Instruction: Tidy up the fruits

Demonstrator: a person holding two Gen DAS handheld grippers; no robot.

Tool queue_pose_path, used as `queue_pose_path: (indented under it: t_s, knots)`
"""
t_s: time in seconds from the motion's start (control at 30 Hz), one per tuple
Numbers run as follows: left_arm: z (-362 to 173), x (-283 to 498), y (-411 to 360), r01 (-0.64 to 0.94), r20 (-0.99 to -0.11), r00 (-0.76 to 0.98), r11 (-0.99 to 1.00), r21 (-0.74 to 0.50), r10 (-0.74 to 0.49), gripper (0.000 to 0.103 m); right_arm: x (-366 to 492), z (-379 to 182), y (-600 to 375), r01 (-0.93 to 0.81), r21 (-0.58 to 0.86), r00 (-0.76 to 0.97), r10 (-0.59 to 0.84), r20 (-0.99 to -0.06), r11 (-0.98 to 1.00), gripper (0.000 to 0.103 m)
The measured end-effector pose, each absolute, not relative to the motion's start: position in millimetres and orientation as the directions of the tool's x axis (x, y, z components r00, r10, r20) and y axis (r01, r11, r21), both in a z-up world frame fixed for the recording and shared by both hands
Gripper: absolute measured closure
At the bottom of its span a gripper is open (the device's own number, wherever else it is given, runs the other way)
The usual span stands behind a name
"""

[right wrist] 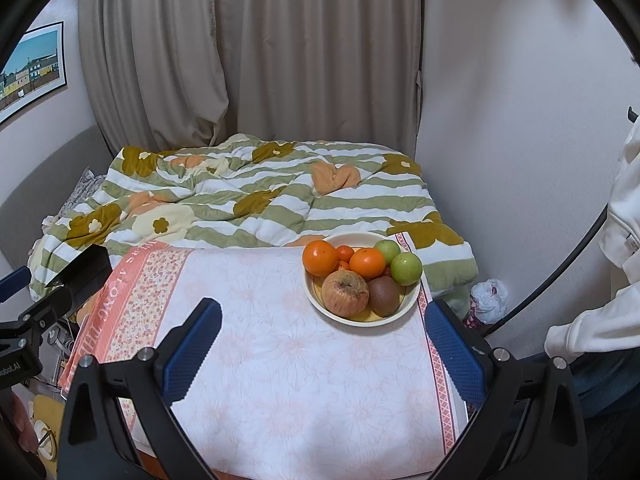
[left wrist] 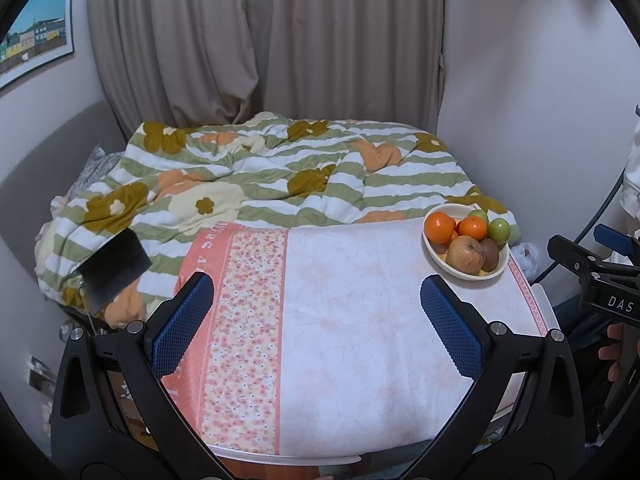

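A cream bowl (right wrist: 404, 307) stands at the table's far right corner; it also shows in the left wrist view (left wrist: 434, 256). In it lie two oranges (right wrist: 320, 257) (right wrist: 367, 262), a wrinkled apple (right wrist: 345, 293), a brown kiwi (right wrist: 384, 295), two green fruits (right wrist: 406, 268) and small red-orange fruits. My right gripper (right wrist: 322, 346) is open and empty, hovering over the table just in front of the bowl. My left gripper (left wrist: 318, 322) is open and empty over the table's middle, left of the bowl.
The table (left wrist: 352, 344) carries a pink floral cloth. Behind it is a bed with a green-striped flowered duvet (left wrist: 260, 184), grey curtains and walls. A white plastic bag (right wrist: 486, 300) lies on the floor at right. Each gripper shows at the other view's edge.
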State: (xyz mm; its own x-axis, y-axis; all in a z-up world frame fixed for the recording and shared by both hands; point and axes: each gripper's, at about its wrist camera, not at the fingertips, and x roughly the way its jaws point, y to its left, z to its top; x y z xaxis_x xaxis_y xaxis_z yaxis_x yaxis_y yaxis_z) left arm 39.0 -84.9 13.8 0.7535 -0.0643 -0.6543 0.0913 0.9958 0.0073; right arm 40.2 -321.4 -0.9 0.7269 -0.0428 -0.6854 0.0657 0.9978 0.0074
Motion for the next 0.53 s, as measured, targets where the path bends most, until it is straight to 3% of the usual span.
queue_pose_path:
  t_s: [0.53]
  knots:
    - [11, 44, -75, 0.074, -0.644, 0.763, 0.997, 0.013, -0.048, 0.0, 39, -2, -321, 0.066, 0.007, 0.727, -0.043, -0.685, 0.998, 0.002]
